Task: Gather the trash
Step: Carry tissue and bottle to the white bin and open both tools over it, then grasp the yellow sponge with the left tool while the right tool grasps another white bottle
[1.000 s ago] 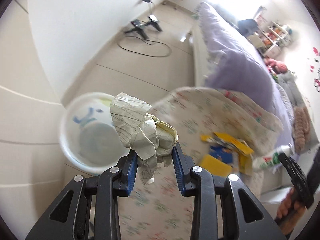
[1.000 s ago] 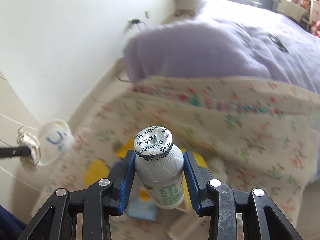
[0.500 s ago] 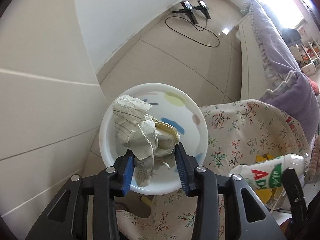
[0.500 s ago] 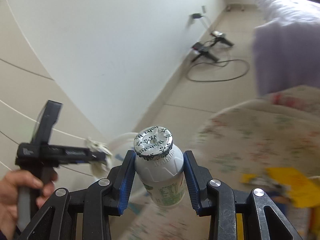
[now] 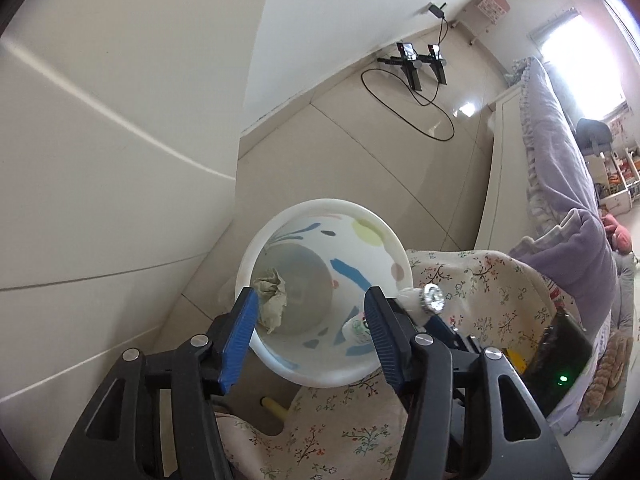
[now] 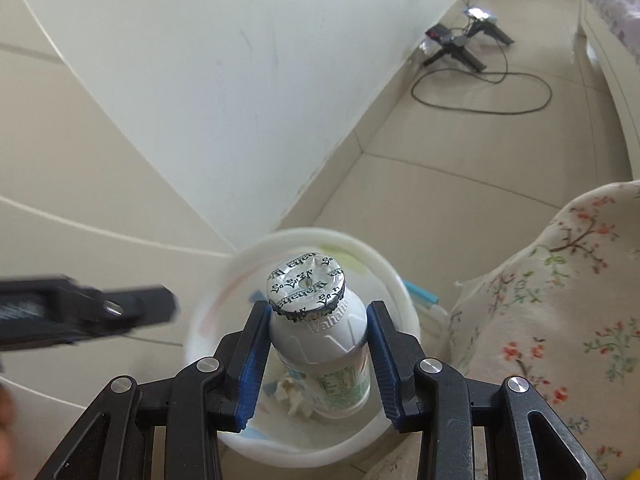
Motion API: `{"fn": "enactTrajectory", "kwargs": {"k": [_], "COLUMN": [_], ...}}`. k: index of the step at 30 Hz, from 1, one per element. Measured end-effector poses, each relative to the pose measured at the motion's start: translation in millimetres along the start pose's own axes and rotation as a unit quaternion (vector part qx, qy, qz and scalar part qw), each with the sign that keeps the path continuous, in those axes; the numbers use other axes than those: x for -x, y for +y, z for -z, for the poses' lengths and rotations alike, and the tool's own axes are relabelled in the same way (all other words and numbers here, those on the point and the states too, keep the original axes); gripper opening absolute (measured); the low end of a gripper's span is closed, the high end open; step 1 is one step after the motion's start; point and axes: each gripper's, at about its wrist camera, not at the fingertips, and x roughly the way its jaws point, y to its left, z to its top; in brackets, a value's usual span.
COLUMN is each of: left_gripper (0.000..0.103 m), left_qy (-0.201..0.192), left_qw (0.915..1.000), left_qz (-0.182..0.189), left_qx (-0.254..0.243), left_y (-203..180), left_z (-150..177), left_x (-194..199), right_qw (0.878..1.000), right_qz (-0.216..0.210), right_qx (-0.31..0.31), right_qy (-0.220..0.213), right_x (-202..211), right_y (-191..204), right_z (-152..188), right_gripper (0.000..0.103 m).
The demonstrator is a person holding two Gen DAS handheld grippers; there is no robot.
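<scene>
Over a round white plastic bin (image 5: 276, 236) with pastel blotches of blue, yellow and pink on its inner wall, both grippers point steeply down. The bin stands on the beige tiled floor (image 5: 352, 152), beside the edge of a cream floral cloth (image 5: 480, 280).

At the left gripper (image 5: 308, 320), the blue-padded jaws are spreading and nothing is between them. A crumpled ball of pale greenish paper (image 5: 272, 296) lies at the bottom of the bin, near the left side of its grey base, clear of both pads. In the right wrist view the same paper (image 6: 294, 394) shows as a pale crumple deep in the bin (image 6: 320, 446), partly behind the bottle, and the left gripper (image 6: 132, 308) appears as a blurred black shape at the bin's left rim.

At the right gripper (image 6: 318, 354), the jaws pinch a small white plastic drink bottle (image 6: 320, 340) with a silver foil lid and green print on its label; both blue pads press on its sides. The bottle is held above the bin's opening, lid facing the camera. In the left wrist view the bottle (image 5: 416, 304) pokes over the bin's right rim, its foil lid catching the light.

Farther off, a black cable (image 5: 416, 96) loops across the floor next to small black stands by the white wall, and a lilac bedspread (image 5: 568, 208) covers a bed on the right.
</scene>
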Motion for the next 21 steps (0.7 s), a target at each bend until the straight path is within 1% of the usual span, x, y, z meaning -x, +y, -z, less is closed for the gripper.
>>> {"fn": "enactTrajectory", "kwargs": {"k": [4, 5, 6, 8, 9, 11, 15, 19, 21], "left_gripper": [0.058, 0.058, 0.058, 0.058, 0.058, 0.058, 0.058, 0.058, 0.058], "left_qy": [0.004, 0.005, 0.003, -0.001, -0.004, -0.011, -0.017, -0.025, -0.028], "left_qw": [1.0000, 1.0000, 1.0000, 0.9999, 0.9999, 0.9997, 0.9993, 0.9976, 0.9959], "left_qz": [0.004, 0.005, 0.005, 0.006, 0.006, 0.005, 0.011, 0.013, 0.020], "left_qx": [0.005, 0.003, 0.000, -0.009, -0.013, -0.019, -0.031, -0.063, -0.084], "left_y": [1, 0, -2, -6, -8, -12, -23, -45, -60], "left_z": [0, 1, 2, 3, 4, 5, 10, 21, 29], "left_x": [-1, -1, 0, 2, 4, 7, 10, 14, 16], "right_qw": [0.999, 0.999, 0.998, 0.999, 0.999, 0.999, 1.000, 0.999, 0.999], "right_qz": [0.015, 0.019, 0.024, 0.022, 0.020, 0.021, 0.023, 0.033, 0.036], "right_qx": [0.000, -0.002, -0.003, -0.005, -0.005, -0.004, -0.012, -0.014, -0.018], "right_qy": [0.037, 0.044, 0.049, 0.041, 0.037, 0.035, 0.018, -0.010, -0.022], "right_x": [-32, -37, -41, -39, -39, -33, -2, 56, 86], "right_y": [2, 0, 0, 0, -2, -5, -16, -34, -46], "right_z": [7, 6, 7, 10, 10, 10, 16, 25, 33], "right_gripper": [0.044, 0.047, 0.058, 0.071, 0.073, 0.073, 0.073, 0.073, 0.073]}}
